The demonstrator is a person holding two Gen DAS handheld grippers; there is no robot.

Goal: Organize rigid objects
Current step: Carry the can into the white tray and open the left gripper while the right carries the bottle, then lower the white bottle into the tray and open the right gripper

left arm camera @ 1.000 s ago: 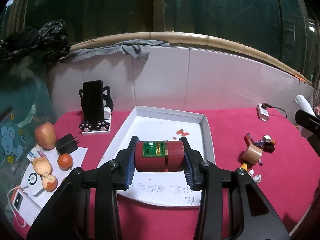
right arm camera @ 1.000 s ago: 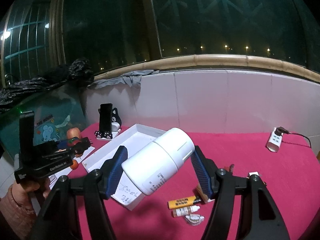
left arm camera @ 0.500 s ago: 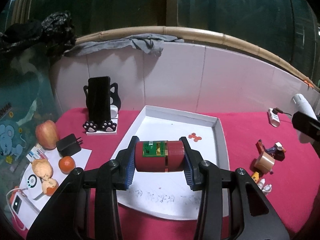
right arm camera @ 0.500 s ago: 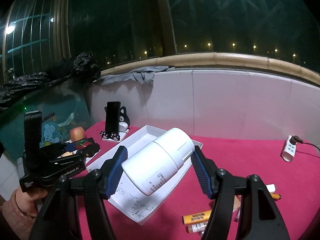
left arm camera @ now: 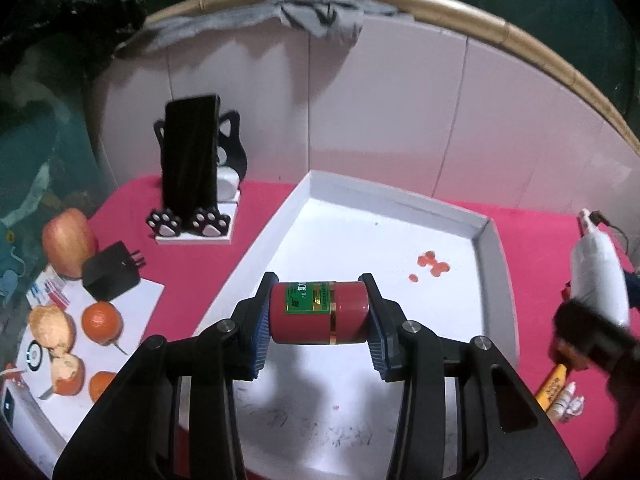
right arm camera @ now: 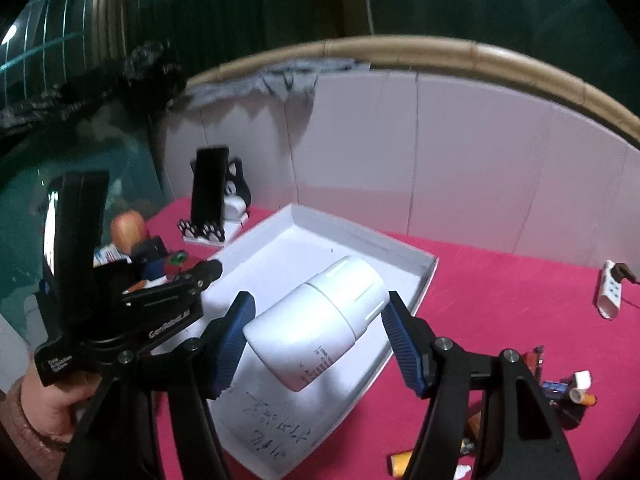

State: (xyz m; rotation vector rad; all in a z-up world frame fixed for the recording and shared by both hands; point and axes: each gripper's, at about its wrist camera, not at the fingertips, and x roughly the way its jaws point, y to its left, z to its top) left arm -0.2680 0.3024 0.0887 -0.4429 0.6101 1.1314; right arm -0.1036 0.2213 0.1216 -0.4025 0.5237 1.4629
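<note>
My left gripper [left arm camera: 318, 322] is shut on a dark red jar [left arm camera: 319, 313] with a green label and gold band, held sideways above the white tray [left arm camera: 498, 280]. In the right wrist view my right gripper [right arm camera: 318, 334] is shut on a white bottle [right arm camera: 318, 322], tilted with its cap pointing away, over the near right part of the same white tray [right arm camera: 424, 280]. The left gripper [right arm camera: 176, 280] with its red jar also shows at the left there, held by a hand [right arm camera: 44, 404]. The white bottle [left arm camera: 598, 276] appears at the right edge of the left wrist view.
A phone on a cat-shaped stand [left arm camera: 192, 184] is behind the tray's left. An apple [left arm camera: 68, 242], a black charger [left arm camera: 110, 276] and oranges [left arm camera: 102, 320] lie at left. Small tubes and bottles [right arm camera: 568, 390] lie on the pink cloth at right; a power strip [right arm camera: 610, 290] is farther right.
Both grippers have moved forward and down toward the white tray, which now looks larger and closer. Each still holds its object the same way.
</note>
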